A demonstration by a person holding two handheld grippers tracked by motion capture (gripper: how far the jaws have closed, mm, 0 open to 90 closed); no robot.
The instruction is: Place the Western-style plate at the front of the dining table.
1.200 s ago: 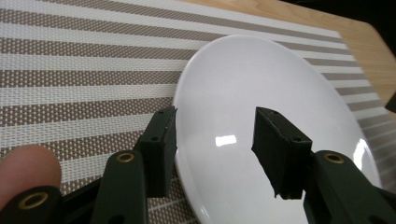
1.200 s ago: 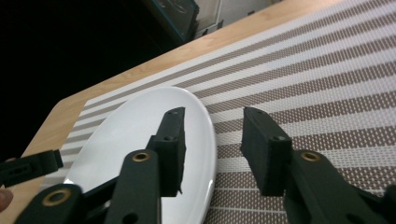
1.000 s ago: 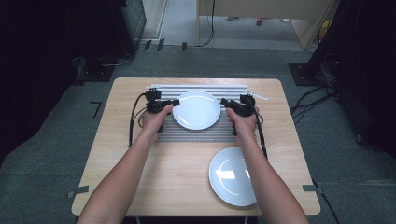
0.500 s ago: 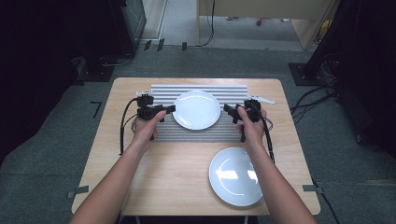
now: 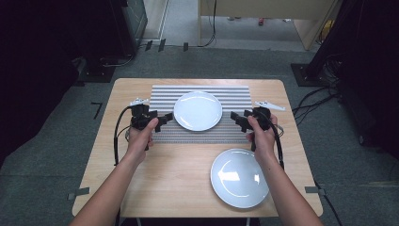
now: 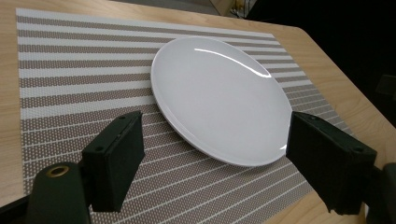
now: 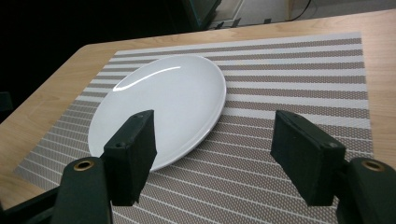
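A white plate [image 5: 197,110] [image 6: 219,98] [image 7: 159,105] lies in the middle of a striped placemat [image 5: 235,96] [image 6: 70,79] [image 7: 299,88]. My left gripper [image 5: 162,120] [image 6: 210,163] is open at the plate's left, clear of its rim. To the plate's right my right gripper [image 5: 236,119] [image 7: 212,158] is open too, a short gap from the rim. Nothing sits between either pair of jaws. A second white plate [image 5: 240,177] rests on the bare wood at the front right.
The wooden table [image 5: 179,179] has rounded corners and a dark drop on all sides. Cables trail from both grippers along the person's forearms. Cabinets and floor cables lie beyond the far edge.
Both grippers have let go of the plate on the mat and drawn outward, left one to the left, right one to the right. The plate stays on the mat.
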